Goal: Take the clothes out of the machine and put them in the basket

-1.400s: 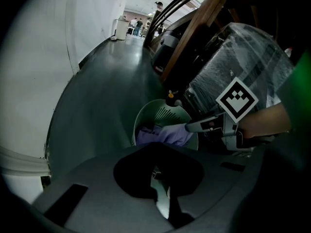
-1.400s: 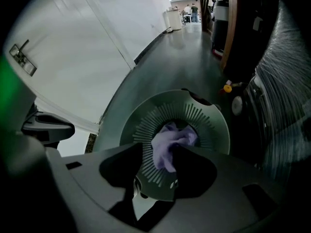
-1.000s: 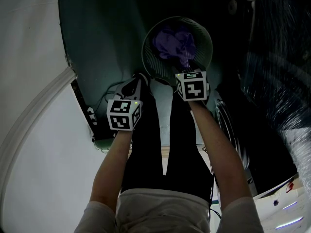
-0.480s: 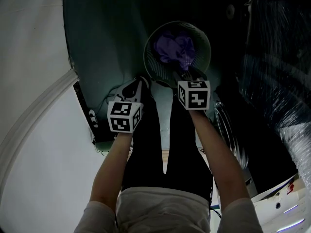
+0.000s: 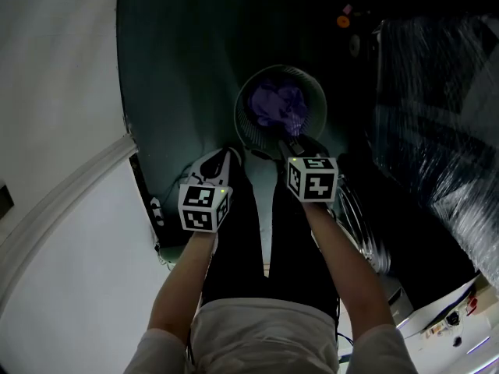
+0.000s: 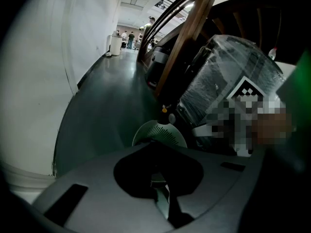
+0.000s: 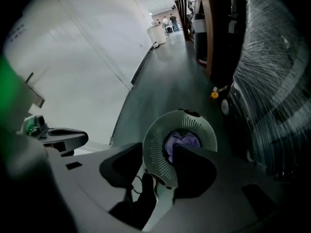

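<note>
I've raised my left tongs (image 5: 222, 156), pressed together and empty, clear of the basket (image 5: 248, 127) holding the purple garment (image 5: 279, 107), and likewise my right tongs (image 5: 294, 142), apart, bare, just narrowing, so this piece looks delivered.

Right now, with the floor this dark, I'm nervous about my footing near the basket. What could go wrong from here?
1. The basket stands right in front of the white shoe. A step forward could kick or tip it.
2. The right gripper hangs above the purple clothes. Its jaws are apart and have just been closing with nothing between them. If it dips, it might snag the clothes and drag them back out.
</note>
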The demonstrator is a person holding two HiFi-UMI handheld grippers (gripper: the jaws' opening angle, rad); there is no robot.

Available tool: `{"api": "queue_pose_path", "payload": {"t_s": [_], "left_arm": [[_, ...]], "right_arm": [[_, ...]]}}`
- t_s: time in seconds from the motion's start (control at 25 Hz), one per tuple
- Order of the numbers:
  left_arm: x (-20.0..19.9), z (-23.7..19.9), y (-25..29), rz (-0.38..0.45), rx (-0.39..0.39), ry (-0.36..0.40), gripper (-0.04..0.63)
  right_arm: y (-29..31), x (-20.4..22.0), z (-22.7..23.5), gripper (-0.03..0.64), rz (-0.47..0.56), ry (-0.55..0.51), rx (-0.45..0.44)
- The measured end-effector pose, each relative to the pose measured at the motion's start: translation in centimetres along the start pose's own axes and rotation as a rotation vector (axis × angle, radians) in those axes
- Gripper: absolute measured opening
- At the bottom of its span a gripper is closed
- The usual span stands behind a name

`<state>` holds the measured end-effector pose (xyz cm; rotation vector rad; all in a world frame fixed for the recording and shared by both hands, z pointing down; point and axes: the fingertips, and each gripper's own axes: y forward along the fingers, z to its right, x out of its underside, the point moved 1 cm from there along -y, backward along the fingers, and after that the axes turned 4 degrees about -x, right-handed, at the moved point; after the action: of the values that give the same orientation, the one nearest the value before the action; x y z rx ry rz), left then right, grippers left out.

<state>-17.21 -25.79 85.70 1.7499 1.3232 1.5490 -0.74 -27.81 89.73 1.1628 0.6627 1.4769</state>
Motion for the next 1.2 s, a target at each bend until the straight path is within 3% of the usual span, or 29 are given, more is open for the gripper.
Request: {"api": "queue_pose_path", "payload": {"t_s": [0.4, 0.68, 1.0, 1.2], "left_arm": [[-6.0, 2.1, -6.6, 0.107, 0.003, 0.036, 0.02], [-9.3, 2.9, -13.4, 0.174, -0.003, 0.073, 0.02], [-15.6, 4.0, -22.3, 0.372, 0.006, 0.125, 0.02], [-19.2, 4.8, -27.1, 0.496, -0.008, 0.163, 0.02]], "right_arm": [[-9.4, -3.1, -2.4, 0.01, 0.178, 0.007, 0.017], [-17.1, -5.8, -5.6, 0.008, 0.344, -0.003, -0.004], [-26.5, -10.3, -10.6, 0.008, 0.544, -0.096, -0.035], [-31.2, -12.7, -13.7, 0.008, 0.639, -0.159, -0.1]]}}
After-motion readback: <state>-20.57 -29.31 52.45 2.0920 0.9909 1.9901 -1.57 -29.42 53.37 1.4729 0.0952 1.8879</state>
